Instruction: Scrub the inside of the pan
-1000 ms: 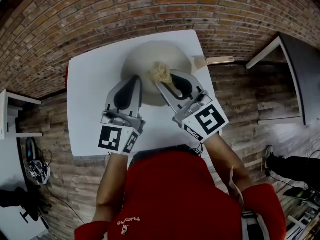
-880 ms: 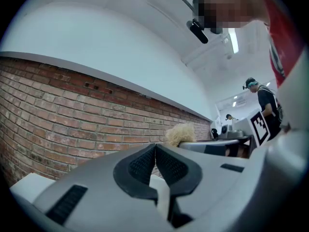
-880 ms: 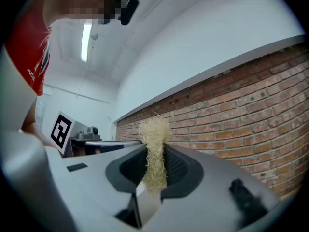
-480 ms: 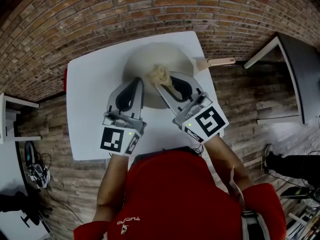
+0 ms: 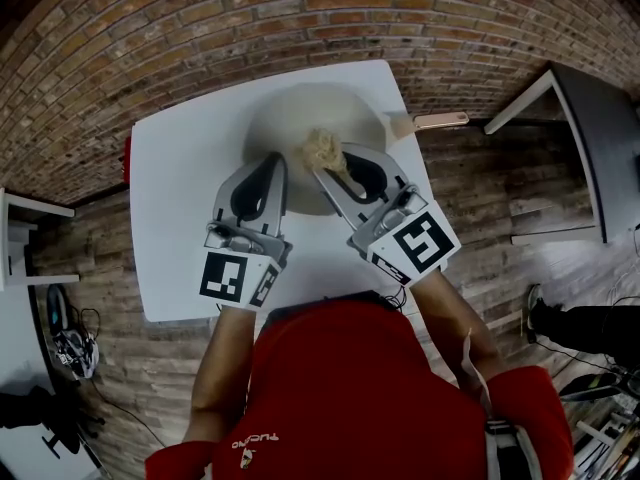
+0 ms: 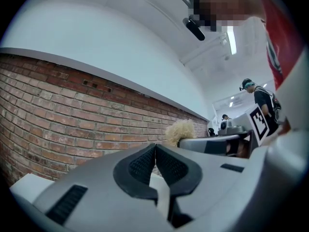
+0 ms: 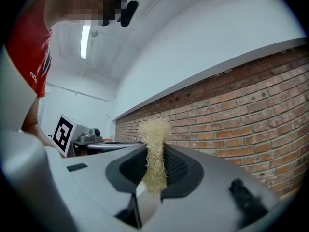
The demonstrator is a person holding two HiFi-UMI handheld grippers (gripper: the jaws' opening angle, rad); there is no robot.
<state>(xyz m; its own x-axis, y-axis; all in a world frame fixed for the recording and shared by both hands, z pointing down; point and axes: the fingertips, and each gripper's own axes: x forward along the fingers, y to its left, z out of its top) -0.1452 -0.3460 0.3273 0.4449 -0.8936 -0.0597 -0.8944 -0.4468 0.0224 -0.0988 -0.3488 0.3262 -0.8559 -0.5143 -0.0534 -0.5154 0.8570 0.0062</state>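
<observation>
Standing toward the far side of a white table (image 5: 180, 188): a pale round pan (image 5: 300, 108), with its wooden handle (image 5: 440, 121) pointing right and reaching out past the table's edge.

Over the pan's inside, near the middle: a straw-coloured tuft of scrubber (image 5: 322, 149), pinched at the tip of the right gripper (image 5: 330, 165); jaws clamped on the fibres from both sides, with the bushy end poking up beyond the black ribbed pads (image 7: 179, 168) and a shorter end hanging below them. Cannot tell whether the scrubber is touching the pan's surface.

Just to the left, side by side with it and angled toward the same pan: the left gripper (image 5: 272, 158), tip lying at the pan's near-left rim; jaws pressed together, pad against pad, with nothing between them. Cannot tell whether touching the rim or only above it.

Nearest the camera: a red shirt (image 5: 340, 388) and bare forearms running up to the black-and-white marker cubes (image 5: 232, 276) at the back of both grippers. Behind the table: a brick wall (image 6: 72, 115).
</observation>
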